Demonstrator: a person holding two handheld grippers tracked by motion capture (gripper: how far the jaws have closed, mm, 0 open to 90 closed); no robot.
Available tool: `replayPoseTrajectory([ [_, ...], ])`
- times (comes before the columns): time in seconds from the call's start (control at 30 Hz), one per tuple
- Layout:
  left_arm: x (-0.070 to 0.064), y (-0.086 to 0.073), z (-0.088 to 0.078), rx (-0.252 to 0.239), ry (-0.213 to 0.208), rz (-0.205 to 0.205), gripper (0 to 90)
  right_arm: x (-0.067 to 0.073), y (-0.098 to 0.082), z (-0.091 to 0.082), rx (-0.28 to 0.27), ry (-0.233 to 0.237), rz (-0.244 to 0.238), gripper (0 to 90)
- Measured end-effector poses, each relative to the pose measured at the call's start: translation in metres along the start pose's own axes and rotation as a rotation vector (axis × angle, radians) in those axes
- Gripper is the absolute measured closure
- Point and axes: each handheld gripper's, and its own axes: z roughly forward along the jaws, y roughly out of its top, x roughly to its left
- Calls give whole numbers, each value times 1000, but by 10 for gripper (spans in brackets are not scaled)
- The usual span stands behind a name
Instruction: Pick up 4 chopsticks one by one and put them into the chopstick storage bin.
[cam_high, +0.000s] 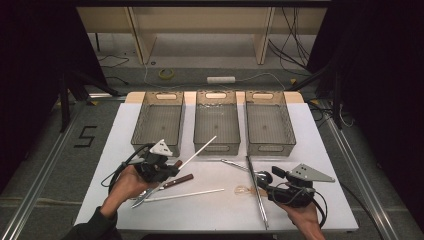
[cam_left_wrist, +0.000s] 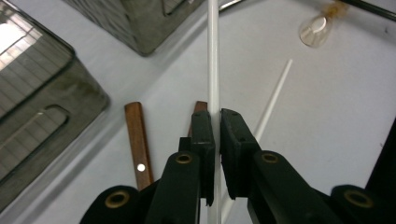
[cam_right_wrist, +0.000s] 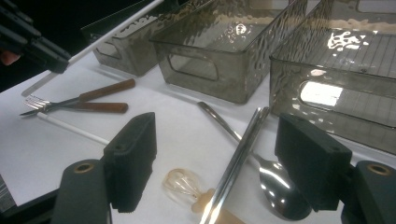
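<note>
My left gripper is shut on a white chopstick, which it holds off the table, slanting toward the middle bin. That gripper and its stick also appear at the top left of the right gripper view. A second white chopstick lies flat on the white table. My right gripper stands open at the right, its jaws wide apart over a pair of metal chopsticks and a metal spoon.
Three smoky clear bins stand in a row at the back: left bin, middle one, right bin. A wooden-handled knife and fork cross near my left hand. A clear-headed spoon lies by the metal chopsticks.
</note>
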Motion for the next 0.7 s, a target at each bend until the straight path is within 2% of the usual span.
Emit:
replayPoseTrajectory([
  [0.17,10,3,-1,-22,15,-25,838,0,0,0,0,0,1,304],
  [0.33,21,8,-7,-66,56,-58,838,-1,0,0,-1,0,1,303],
  [0.5,36,9,-12,-87,91,-98,838,-1,0,0,-2,0,3,303],
  [0.7,50,13,-18,-97,128,-123,838,-2,0,-1,-6,1,5,303],
])
